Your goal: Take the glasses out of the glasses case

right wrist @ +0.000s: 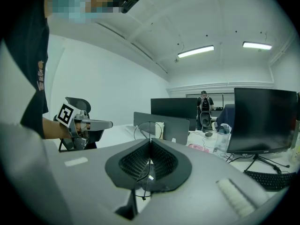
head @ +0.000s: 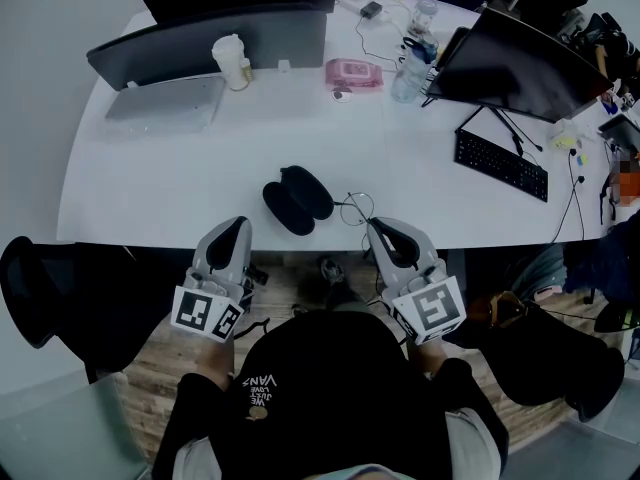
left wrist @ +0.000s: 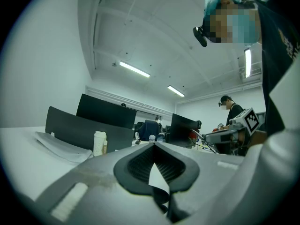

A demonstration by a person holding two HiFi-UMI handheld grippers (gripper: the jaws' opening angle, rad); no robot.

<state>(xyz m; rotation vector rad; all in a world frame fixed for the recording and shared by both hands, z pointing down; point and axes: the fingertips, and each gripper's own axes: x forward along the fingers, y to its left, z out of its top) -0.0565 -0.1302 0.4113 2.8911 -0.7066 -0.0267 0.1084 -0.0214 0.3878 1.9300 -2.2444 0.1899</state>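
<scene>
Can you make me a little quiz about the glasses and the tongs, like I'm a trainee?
1. Which tongs hold the glasses? A: left tongs. B: right tongs.
2. True or false: the glasses case is closed.
3. Fill in: the case lies on a white ____.
Key: 1 B. 2 false, it lies open. 3 table.
</scene>
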